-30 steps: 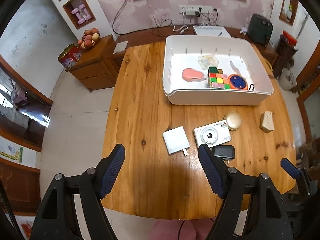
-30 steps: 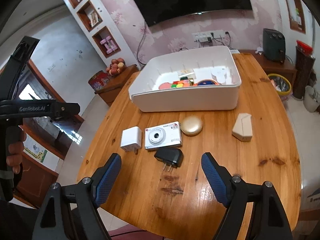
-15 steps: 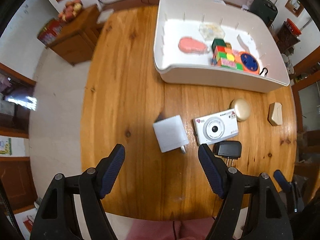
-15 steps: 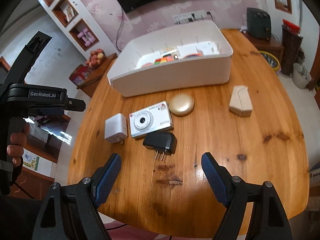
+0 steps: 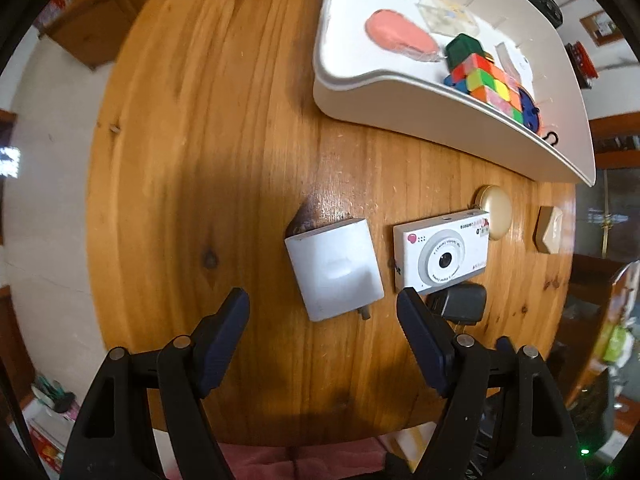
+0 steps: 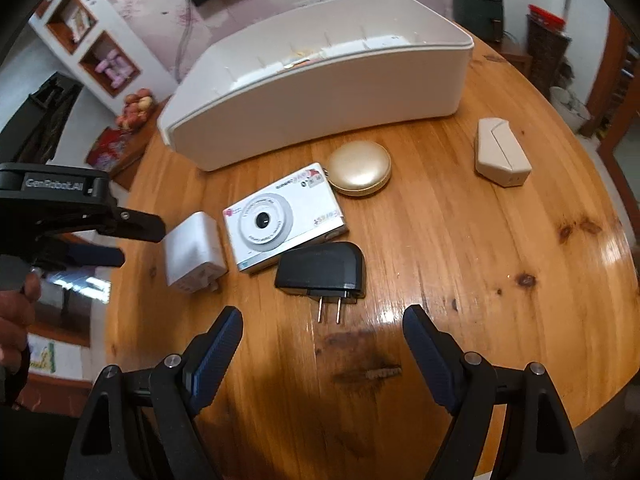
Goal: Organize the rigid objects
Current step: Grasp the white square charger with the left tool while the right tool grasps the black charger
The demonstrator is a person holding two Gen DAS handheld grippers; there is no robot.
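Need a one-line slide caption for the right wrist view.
Open right gripper hovers over the black plug adapter, beside the white compact camera and white charger cube on the wooden table.

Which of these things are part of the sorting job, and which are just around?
Job: white square charger, white compact camera, black plug adapter, round gold compact, beige angular case, white plastic bin.

Around: wooden side cabinet, fruit pile.

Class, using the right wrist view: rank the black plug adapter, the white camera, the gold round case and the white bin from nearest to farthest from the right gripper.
1. Black plug adapter, just ahead of the right gripper.
2. White camera, behind the adapter, slightly left.
3. Gold round case, beyond the camera's corner.
4. White bin, at the back.
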